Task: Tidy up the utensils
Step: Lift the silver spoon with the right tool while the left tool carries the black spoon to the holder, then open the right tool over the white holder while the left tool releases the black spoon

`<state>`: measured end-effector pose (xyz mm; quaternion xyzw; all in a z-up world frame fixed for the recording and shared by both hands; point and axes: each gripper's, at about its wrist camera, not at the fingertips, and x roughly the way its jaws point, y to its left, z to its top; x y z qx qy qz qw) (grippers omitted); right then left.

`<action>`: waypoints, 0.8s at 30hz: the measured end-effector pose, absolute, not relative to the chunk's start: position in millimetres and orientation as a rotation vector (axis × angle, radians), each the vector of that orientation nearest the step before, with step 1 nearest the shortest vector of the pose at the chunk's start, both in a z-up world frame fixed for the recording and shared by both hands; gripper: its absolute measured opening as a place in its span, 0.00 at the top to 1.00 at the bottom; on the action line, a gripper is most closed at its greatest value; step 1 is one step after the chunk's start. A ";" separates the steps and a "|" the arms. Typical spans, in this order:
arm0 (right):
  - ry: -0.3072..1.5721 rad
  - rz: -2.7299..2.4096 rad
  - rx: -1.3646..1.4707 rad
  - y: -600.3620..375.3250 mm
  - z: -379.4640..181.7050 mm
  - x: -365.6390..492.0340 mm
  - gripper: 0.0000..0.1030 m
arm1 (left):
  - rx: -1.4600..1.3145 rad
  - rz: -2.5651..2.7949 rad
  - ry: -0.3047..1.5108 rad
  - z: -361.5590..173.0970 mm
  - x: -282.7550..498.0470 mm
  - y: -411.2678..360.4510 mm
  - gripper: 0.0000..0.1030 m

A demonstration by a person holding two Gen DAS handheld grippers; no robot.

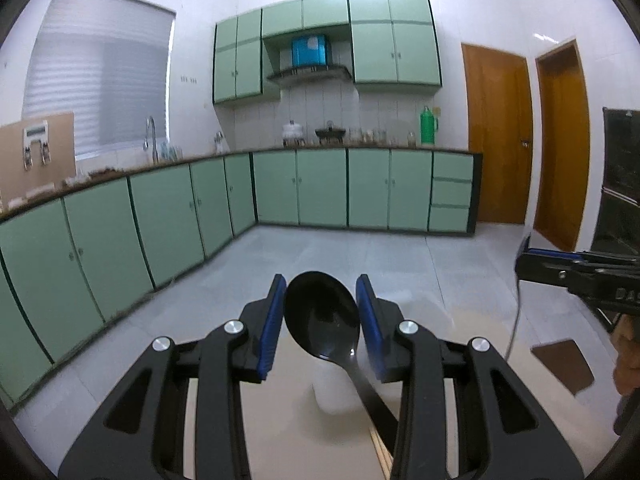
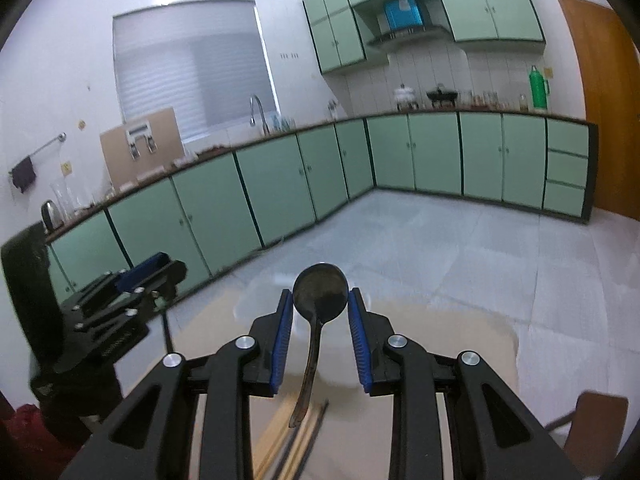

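My left gripper [image 1: 321, 295] is shut on a glossy black plastic spoon [image 1: 322, 315]; its bowl sits between the blue pads and its handle hangs down toward me. My right gripper [image 2: 320, 302] is shut on a dark, dull ladle-like spoon [image 2: 320, 291] by its round bowl, handle hanging down. Both are held above a beige table [image 2: 460, 344]. A white cup-like holder [image 1: 334, 388] stands below the left gripper. Chopsticks [image 2: 294, 440] lie on the table under the right gripper. The right gripper shows at the right edge of the left wrist view [image 1: 576, 270]; the left gripper shows in the right wrist view [image 2: 140, 276].
A brown coaster [image 1: 562, 366] lies on the table at the right, and another brown piece [image 2: 598, 428] shows at the right wrist view's lower right. Green kitchen cabinets [image 1: 320, 188] and a grey tiled floor lie beyond. Wooden doors [image 1: 500, 140] stand at the right.
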<state>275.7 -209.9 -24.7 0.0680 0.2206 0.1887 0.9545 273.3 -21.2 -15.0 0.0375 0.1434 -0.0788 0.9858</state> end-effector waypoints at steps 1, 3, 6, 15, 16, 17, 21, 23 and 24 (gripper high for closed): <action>0.431 0.379 0.132 -208.6 -17.7 279.2 0.73 | 0.082 -0.154 0.273 -9.6 281.0 -24.5 0.66; 0.399 0.368 0.120 -206.1 -5.1 288.7 0.73 | 0.096 -0.141 0.244 0.8 297.3 -32.1 0.66; 0.370 0.346 0.130 -205.5 6.9 309.3 0.73 | 0.130 -0.113 0.212 8.8 321.6 -45.2 0.66; 0.409 0.269 0.126 -198.3 -14.0 367.8 0.73 | 0.145 -0.066 0.244 -12.3 375.0 -55.6 0.66; 0.421 0.265 0.122 -196.3 -19.4 372.6 0.73 | 0.145 -0.064 0.253 -16.5 379.4 -54.6 0.66; 0.432 0.265 0.122 -194.8 -24.3 375.9 0.73 | 0.146 -0.063 0.267 -21.8 384.2 -56.3 0.66; 0.473 0.267 0.104 -187.6 -43.5 381.8 0.73 | 0.137 -0.069 0.304 -37.8 389.4 -48.0 0.66; 0.495 0.272 0.095 -184.6 -51.0 383.9 0.73 | 0.134 -0.081 0.325 -43.6 390.2 -45.7 0.66; 0.503 0.275 0.091 -183.2 -54.0 383.2 0.73 | 0.134 -0.085 0.333 -47.7 388.9 -42.2 0.65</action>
